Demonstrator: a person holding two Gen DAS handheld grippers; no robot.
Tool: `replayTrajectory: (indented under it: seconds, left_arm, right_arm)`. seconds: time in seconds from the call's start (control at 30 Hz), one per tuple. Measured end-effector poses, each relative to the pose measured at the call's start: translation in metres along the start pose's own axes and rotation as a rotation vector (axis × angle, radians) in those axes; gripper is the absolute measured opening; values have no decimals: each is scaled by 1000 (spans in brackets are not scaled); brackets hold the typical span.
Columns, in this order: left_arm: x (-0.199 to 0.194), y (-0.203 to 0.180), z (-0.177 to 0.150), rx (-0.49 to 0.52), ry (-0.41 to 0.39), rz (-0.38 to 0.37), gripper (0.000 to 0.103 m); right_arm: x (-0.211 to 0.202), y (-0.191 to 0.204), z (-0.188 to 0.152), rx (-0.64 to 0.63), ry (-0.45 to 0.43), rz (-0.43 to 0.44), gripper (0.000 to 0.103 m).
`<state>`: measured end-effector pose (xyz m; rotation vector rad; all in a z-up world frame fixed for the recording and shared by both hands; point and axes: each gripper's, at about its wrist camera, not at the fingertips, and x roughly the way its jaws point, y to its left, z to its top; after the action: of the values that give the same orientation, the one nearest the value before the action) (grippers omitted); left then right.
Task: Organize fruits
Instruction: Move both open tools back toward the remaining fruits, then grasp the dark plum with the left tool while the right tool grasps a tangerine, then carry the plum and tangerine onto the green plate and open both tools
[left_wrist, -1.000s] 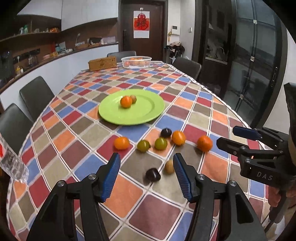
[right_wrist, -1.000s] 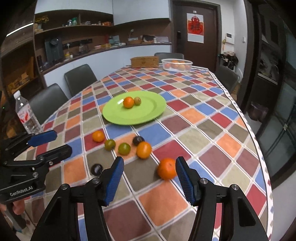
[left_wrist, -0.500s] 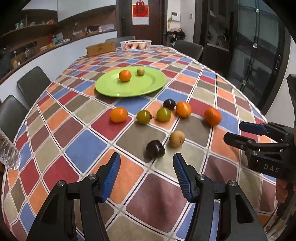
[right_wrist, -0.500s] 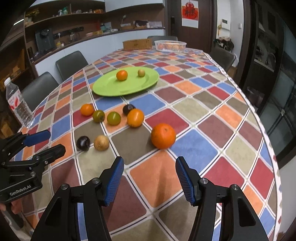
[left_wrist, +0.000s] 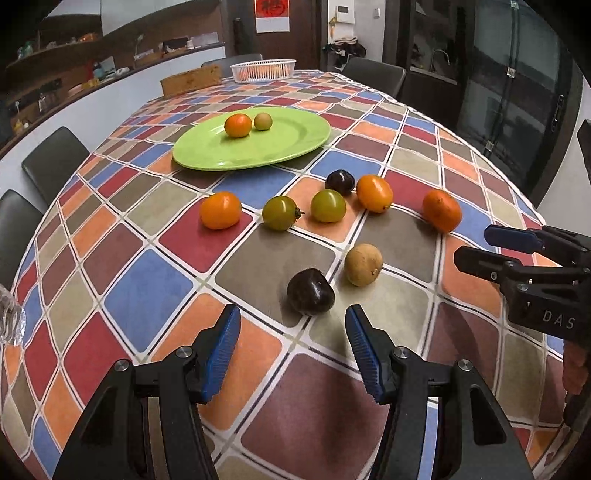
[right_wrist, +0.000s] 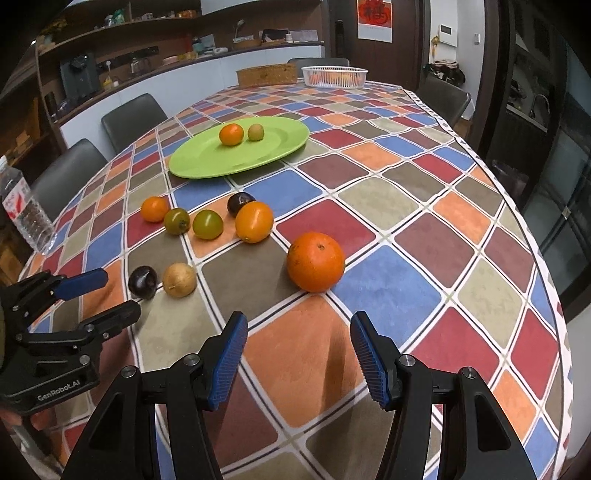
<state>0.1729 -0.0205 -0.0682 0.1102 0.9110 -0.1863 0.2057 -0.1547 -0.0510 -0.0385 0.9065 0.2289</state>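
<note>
Dark plum (left_wrist: 310, 291) touching brown fruit (left_wrist: 363, 264), jaws apart.

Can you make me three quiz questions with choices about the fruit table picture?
1. Where is the round green plate?
A. beyond the loose fruits
B. on a chair
C. beside the basket

2. How many fruits lie on that plate?
A. five
B. none
C. two

3. How is the right gripper?
A. shut on a fruit
B. open, empty
C. out of sight

Answers: 1 A, the plate sits farther up the checked tablecloth than the loose fruits. 2 C, a small orange fruit and a small tan fruit. 3 B, its blue pads stand apart, and the big orange lies ahead.
</note>
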Motion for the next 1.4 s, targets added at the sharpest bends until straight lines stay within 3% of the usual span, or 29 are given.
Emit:
replayTrajectory:
  seconds: [0.17,0.4,0.57,1.03,1.4]
  left_arm:
    - [6,1,4,2,2,-6,57]
    - [14,1,12,-3,5,-22,46]
    - [17,0,15,-8,12,-60,28]
    - [4,-2,21,-14,-21,-62,28]
    - [-25,-3,23,-16,-85,-69,28]
  right_arm:
    - [11,-4,7,9,7,-1,59]
    - [22,-8,18,3,-5,-15,56]
    - [29,-8,23,3,0,1,49]
    - [33,-10,28,10,-8,17,41]
    - [-3,3,26,-6,-64,63,41]
